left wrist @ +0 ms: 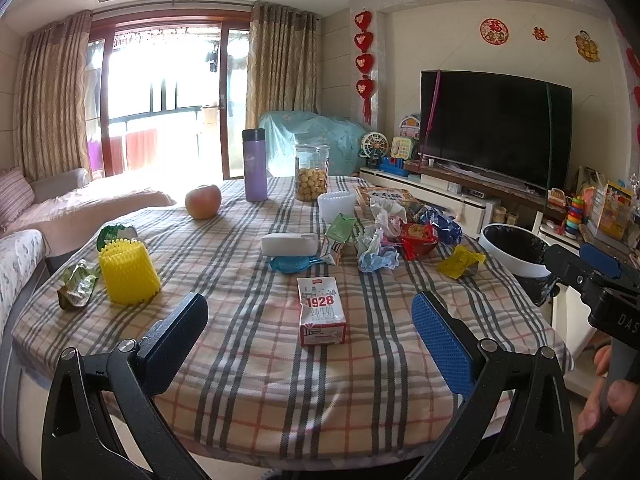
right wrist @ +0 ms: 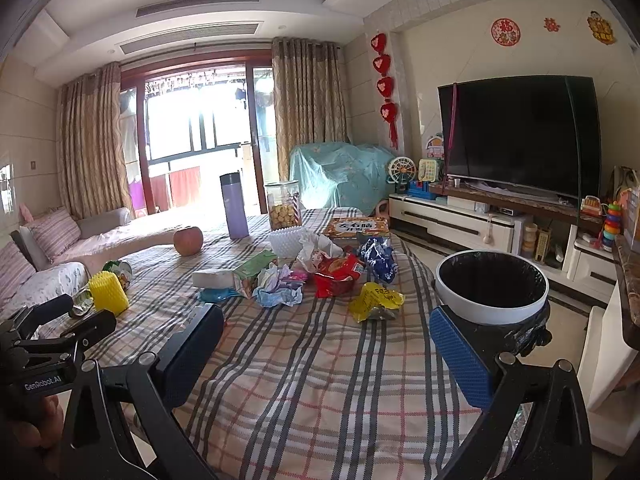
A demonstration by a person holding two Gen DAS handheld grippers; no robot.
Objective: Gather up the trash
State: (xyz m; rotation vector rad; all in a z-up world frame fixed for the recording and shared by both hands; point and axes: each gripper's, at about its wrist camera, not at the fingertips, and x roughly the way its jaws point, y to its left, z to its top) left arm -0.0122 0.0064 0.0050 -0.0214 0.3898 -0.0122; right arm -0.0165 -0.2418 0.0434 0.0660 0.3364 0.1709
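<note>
A crushed white and red milk carton [left wrist: 322, 312] lies on the plaid tablecloth just ahead of my left gripper [left wrist: 310, 340], which is open and empty. Farther back lies a heap of trash: a green carton [left wrist: 339, 238], crumpled paper [left wrist: 376, 250], a red snack bag [left wrist: 418, 240], a blue bag [left wrist: 444, 226] and a yellow wrapper [left wrist: 460, 260]. My right gripper [right wrist: 326, 354] is open over the near cloth, with the yellow wrapper [right wrist: 376, 302] ahead. A white bin with a black liner [right wrist: 492, 290] stands off the table's right edge.
A yellow ribbed cup [left wrist: 128, 272], a green wrapper [left wrist: 78, 286], an apple [left wrist: 203, 201], a purple flask [left wrist: 255, 165], a cookie jar [left wrist: 311, 172] and a tissue pack [left wrist: 290, 243] also sit on the table. A sofa [right wrist: 52, 256] is at left, a TV stand [right wrist: 480, 220] at right.
</note>
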